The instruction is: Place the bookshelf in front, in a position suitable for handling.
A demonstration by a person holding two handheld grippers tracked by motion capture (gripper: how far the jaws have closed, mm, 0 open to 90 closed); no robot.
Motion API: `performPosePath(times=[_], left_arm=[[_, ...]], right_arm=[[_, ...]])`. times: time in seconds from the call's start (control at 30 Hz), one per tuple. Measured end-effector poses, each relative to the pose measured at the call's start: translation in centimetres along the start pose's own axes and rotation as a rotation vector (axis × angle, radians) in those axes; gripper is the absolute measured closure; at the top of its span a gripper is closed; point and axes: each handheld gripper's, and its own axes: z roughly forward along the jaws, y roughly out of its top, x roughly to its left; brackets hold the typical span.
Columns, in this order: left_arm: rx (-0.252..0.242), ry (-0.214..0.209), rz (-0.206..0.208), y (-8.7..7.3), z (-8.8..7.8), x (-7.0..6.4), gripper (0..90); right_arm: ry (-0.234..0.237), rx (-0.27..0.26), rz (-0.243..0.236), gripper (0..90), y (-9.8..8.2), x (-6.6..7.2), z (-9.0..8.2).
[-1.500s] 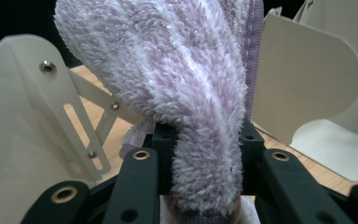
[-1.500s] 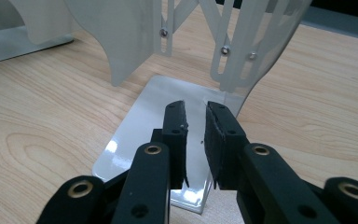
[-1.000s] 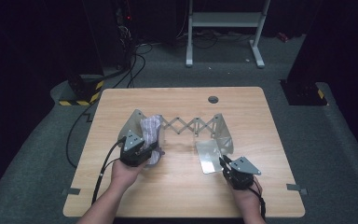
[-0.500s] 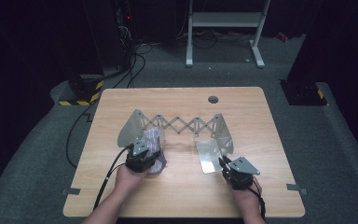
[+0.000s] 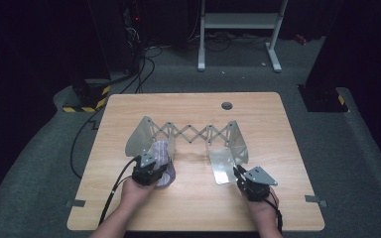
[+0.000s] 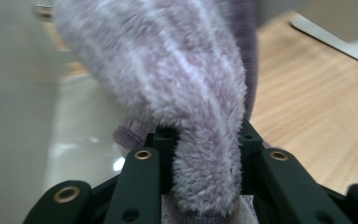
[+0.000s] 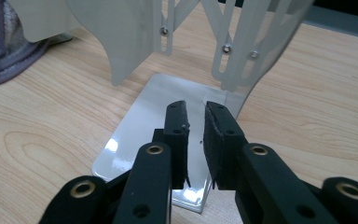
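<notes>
A fuzzy purple sock [image 5: 162, 159] [image 6: 177, 84] hangs from my left gripper [image 5: 155, 167] [image 6: 205, 140], which is shut on it, its lower end bunched between the jaws. It sits low over the table beside the left end plate [image 5: 139, 135] [image 6: 9, 93] of a metal scissor rack [image 5: 191, 134]. My right gripper [image 5: 238, 172] [image 7: 195, 109] hovers over the rack's flat right base plate [image 5: 221, 166] [image 7: 140, 135]. Its jaws have just been closing to a narrow gap with nothing between them.
The wooden table [image 5: 193, 208] has a round grommet hole [image 5: 226, 105] at the back. The rack's right end plate [image 5: 238, 141] stands upright. On the dark floor behind are cables [image 5: 139, 64] and a white stand [image 5: 238, 29].
My left gripper has carried the sock down and toward the near edge, away from the top of the left end plate. The right hand has stayed put.
</notes>
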Motion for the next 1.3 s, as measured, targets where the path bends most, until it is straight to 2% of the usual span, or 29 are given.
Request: performPosePath(times=[0.17,0.23,0.3,0.43,0.6,0.7,0.77,0.87,0.97,1.07,1.1,1.2,1.3], left_arm=[[-0.051,0.058,-0.053,-0.5,-1.8,1.9,69.8],[-0.065,0.084,-0.055,-0.7,-2.4,2.3,69.9],[-0.072,0.097,-0.061,-1.0,-2.8,2.7,70.0],[-0.089,0.105,-0.108,-1.4,-3.5,3.8,70.2],[-0.097,0.133,-0.122,-1.9,-4.1,4.7,70.3],[-0.100,0.143,-0.129,-2.1,-4.4,5.0,70.3],[-0.099,0.143,-0.137,-2.2,-4.5,5.2,70.3],[-0.103,0.141,-0.140,-2.2,-4.6,5.3,70.3],[-0.103,0.135,-0.144,-2.1,-4.5,5.3,70.3],[-0.104,0.133,-0.143,-2.1,-4.5,5.3,70.2],[-0.105,0.132,-0.144,-2.1,-4.5,5.3,70.3],[-0.105,0.134,-0.143,-2.1,-4.5,5.3,70.2],[-0.106,0.134,-0.147,-2.2,-4.6,5.3,70.2]], right_arm=[[-0.019,-0.006,0.018,89.2,0.1,-0.2,-0.1],[-0.023,-0.008,0.021,90.0,0.2,-0.2,0.0],[-0.024,-0.009,0.023,90.0,0.3,-0.1,0.1],[-0.012,-0.014,0.011,90.0,0.6,0.4,0.4],[0.006,-0.023,-0.017,90.0,1.0,1.2,0.9],[0.013,-0.035,-0.014,89.5,1.2,1.3,0.6],[0.023,-0.045,-0.007,84.1,1.1,1.1,0.1],[0.012,-0.051,0.008,77.9,0.8,0.5,-0.7],[-0.013,-0.044,0.043,73.8,0.4,-0.4,-1.1],[-0.033,-0.045,0.051,70.0,0.2,-0.7,-1.3],[-0.054,-0.046,0.055,65.7,0.2,-0.7,-1.4],[-0.065,-0.047,0.071,57.7,0.5,-0.8,-1.0],[-0.056,-0.041,0.064,60.2,0.9,-0.8,0.0]])
